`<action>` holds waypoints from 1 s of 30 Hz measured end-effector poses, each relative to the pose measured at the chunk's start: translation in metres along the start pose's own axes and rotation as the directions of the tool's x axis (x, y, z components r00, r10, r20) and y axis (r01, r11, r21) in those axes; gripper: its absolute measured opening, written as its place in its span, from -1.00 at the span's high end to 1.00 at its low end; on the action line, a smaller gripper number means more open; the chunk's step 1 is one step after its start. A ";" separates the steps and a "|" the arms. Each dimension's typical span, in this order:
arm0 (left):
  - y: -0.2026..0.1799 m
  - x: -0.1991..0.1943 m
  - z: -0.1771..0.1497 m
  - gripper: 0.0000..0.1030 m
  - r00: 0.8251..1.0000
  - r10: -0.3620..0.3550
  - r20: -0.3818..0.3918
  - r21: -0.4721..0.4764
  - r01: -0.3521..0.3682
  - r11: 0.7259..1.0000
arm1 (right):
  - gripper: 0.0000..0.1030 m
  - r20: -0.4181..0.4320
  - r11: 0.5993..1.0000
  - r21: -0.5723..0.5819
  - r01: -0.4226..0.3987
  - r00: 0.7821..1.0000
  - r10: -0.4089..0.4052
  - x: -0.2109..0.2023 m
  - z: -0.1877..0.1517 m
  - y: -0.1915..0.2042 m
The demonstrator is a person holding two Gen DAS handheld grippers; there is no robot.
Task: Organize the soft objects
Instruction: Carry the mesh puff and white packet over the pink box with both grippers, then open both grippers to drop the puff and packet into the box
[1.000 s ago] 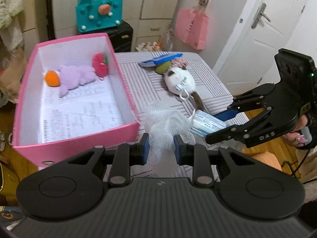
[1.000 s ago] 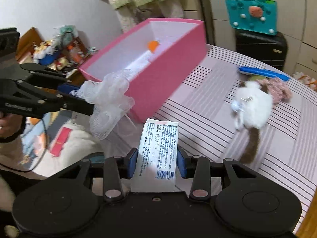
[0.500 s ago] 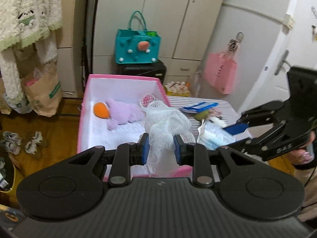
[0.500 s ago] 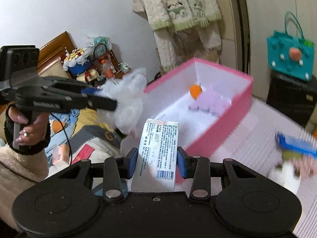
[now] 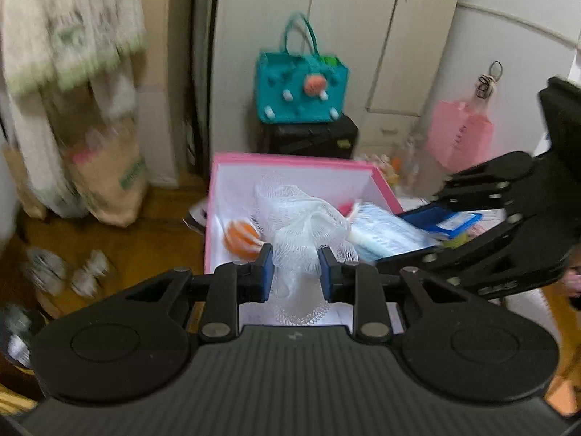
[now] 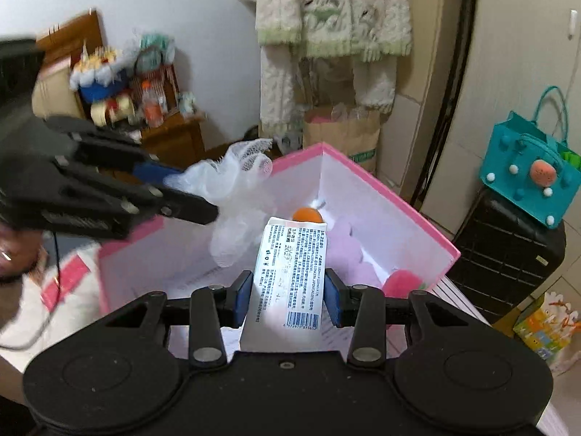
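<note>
1. Nearest in the left wrist view, the left gripper (image 5: 293, 269) has its blue-padded fingers closed on a white mesh bath puff (image 5: 303, 230), which hangs bunched between them above the open pink cardboard box (image 5: 290, 160).
2. Nearest in the right wrist view, the right gripper (image 6: 287, 298) has its fingers clamped on a white plastic tissue pack with printed text and a barcode (image 6: 288, 272), held upright over the same box (image 6: 417, 218).
3. The step in hand looks like the drop-off: both soft items are carried over the box and neither is released yet.
4. Next, each gripper probably needs to lower a little and part its fingers so the puff and the pack fall onto the white floor of the box, clear of the rim and of each other.
5. Farther in, the box already holds a lilac plush toy with an orange ball end (image 6: 345, 247) and a pink strawberry-like plush (image 6: 403, 283).
6. The near box wall is hidden behind both gripper bodies, so how high the items hang above the floor cannot be told.
7. Motion blur smears the room's edges; the tabletop is almost wholly covered, and the pack's print is unreadable.
8. Beyond stand a teal felt handbag (image 5: 303, 91) and a black suitcase (image 6: 504, 250).
</note>
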State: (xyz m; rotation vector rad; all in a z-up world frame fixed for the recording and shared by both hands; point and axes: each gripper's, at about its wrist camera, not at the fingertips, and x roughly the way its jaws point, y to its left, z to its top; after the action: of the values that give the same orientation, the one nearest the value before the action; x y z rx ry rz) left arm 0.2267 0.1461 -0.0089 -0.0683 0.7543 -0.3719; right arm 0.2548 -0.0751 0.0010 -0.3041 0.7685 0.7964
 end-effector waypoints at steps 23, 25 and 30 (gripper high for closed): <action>-0.032 0.092 0.008 0.22 0.945 0.303 -0.125 0.365 -0.240 0.899 | -0.20 -0.345 0.886 -0.434 -0.162 0.939 0.003 0.111 -0.002 -0.004; -0.032 0.089 0.008 0.17 0.948 0.301 -0.106 0.363 -0.245 0.899 | -0.30 -0.303 0.867 -0.490 -0.089 0.950 -0.074 0.108 -0.006 0.001; -0.030 0.076 0.004 -0.01 0.961 0.260 -0.090 0.303 -0.222 0.927 | -0.30 -0.208 0.866 -0.500 0.009 0.969 -0.131 0.083 -0.012 0.006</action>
State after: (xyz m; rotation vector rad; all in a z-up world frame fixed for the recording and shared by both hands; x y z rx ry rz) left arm 0.2711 0.0913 -0.0504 0.3273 0.8175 -0.2492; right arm 0.2818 -0.0333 -0.0666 -0.9021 0.7595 0.8925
